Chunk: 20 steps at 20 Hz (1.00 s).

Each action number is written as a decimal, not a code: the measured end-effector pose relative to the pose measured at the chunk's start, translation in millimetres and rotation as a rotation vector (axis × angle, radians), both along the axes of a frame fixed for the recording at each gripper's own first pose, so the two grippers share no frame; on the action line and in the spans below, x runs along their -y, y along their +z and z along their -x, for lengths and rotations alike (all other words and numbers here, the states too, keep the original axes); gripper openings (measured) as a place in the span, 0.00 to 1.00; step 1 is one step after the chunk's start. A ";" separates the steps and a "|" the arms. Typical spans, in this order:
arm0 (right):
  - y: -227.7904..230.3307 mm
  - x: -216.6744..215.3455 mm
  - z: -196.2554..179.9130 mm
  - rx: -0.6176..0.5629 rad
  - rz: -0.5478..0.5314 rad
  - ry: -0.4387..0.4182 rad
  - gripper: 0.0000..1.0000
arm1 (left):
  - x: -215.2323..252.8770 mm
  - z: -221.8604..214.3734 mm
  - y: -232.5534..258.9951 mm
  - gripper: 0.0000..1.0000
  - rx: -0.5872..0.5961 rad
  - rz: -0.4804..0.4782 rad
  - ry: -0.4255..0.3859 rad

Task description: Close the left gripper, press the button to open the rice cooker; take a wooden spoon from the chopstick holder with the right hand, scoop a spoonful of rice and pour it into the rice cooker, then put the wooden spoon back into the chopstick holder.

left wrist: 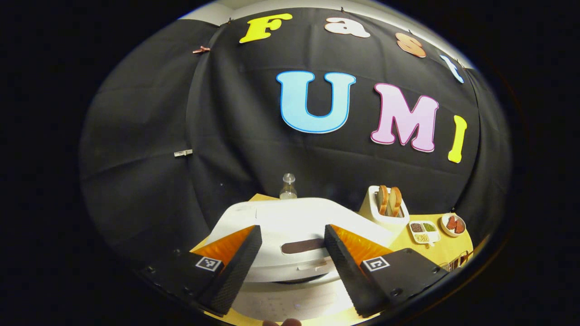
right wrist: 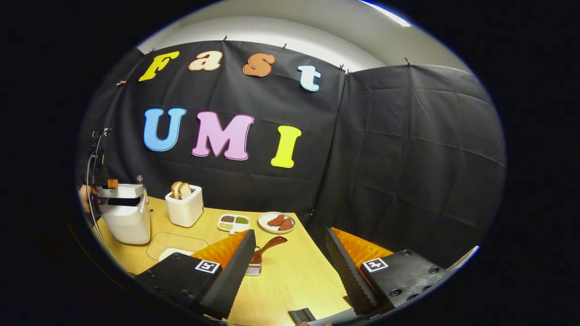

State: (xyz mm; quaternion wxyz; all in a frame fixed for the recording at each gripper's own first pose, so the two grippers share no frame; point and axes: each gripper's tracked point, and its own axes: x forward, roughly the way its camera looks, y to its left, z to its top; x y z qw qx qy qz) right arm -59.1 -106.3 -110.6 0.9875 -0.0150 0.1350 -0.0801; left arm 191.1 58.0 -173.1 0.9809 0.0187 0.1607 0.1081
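The white rice cooker (left wrist: 290, 217) stands close in front of my left gripper (left wrist: 293, 233). That gripper is open, with its fingers spread on either side of the lid's dark oval button (left wrist: 302, 246). In the right gripper view the rice cooker (right wrist: 126, 222) stands at the table's far left, with a dark gap under its lid. My right gripper (right wrist: 291, 235) hangs open over the table. The brown wooden spoon (right wrist: 270, 246) sticks up from the chopstick holder (right wrist: 253, 270), just inside the left finger and apart from both.
On the yellow table (right wrist: 294, 271) stand a white toaster (right wrist: 184, 207) holding bread, a divided dish of grains (right wrist: 233, 222) and a plate of red pieces (right wrist: 277, 222). A clear tray (right wrist: 176, 242) lies before the cooker. A bottle (left wrist: 288, 186) stands behind it.
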 end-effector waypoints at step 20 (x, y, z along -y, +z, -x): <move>-3.3 -17.2 -2.0 -0.012 0.022 0.060 0.98 | 18.4 4.8 -56.2 0.99 -0.113 -0.052 0.021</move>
